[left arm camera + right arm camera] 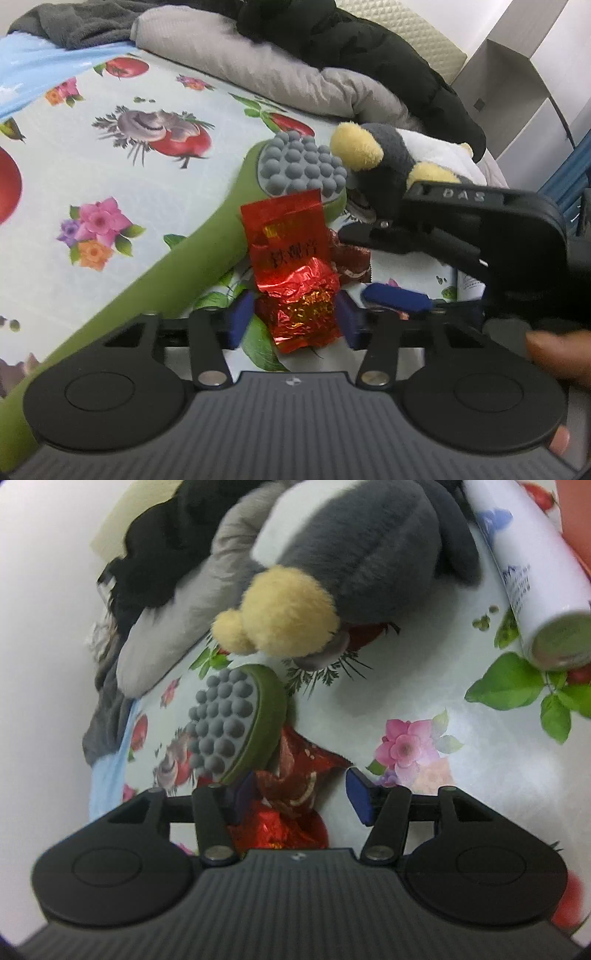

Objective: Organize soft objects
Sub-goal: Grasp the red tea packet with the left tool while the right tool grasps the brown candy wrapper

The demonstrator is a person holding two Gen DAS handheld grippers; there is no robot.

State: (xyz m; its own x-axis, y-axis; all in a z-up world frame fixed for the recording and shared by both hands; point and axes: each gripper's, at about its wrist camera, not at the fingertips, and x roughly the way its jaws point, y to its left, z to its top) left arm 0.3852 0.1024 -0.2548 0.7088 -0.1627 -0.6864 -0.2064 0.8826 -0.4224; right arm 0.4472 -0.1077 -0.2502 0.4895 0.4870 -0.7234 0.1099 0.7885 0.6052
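A bright red foil packet [295, 273] lies on the flowered sheet between the blue pads of my left gripper [293, 319]; the jaws stand open around it. A darker red packet [349, 260] lies just right of it and sits between the open jaws of my right gripper [301, 794], also shown in the right wrist view [295, 771]. A green massage hammer with grey knobs [301, 166] lies beside them, and shows in the right wrist view [229, 723]. A grey and yellow plush toy [388, 155] lies behind, close up in the right wrist view [332, 572].
The right gripper's black body [480, 240] crosses the left wrist view. A white spray can [532, 572] lies at the right. A grey pillow [258, 70], a black jacket [369, 48] and a dark towel [74, 22] lie along the back of the flowered sheet [92, 155].
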